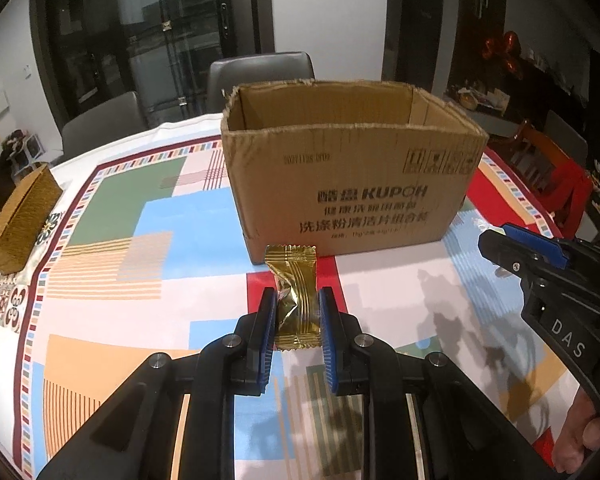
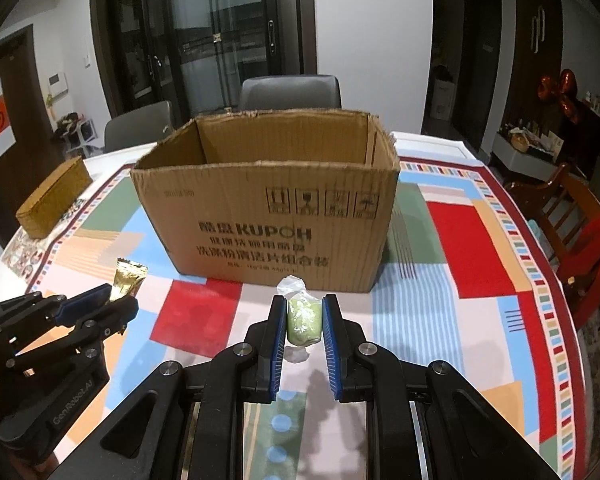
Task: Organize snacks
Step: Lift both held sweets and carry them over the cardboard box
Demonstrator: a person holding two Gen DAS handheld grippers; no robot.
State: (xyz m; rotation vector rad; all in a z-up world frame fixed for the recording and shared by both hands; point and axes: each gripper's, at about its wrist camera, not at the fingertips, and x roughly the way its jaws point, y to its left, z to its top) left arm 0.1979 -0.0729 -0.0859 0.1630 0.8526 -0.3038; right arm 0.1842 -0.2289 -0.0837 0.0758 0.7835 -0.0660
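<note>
The left tongs (image 1: 298,302) are clamped on a gold-wrapped snack (image 1: 294,294), held above the table (image 1: 400,292). The right tongs (image 2: 304,310) grip a green snack in clear wrap (image 2: 303,318), also clear of the patterned cloth. An open cardboard box (image 2: 266,216) stands just beyond both tongs. A woven box (image 1: 20,218) lies well off to the left.
</note>
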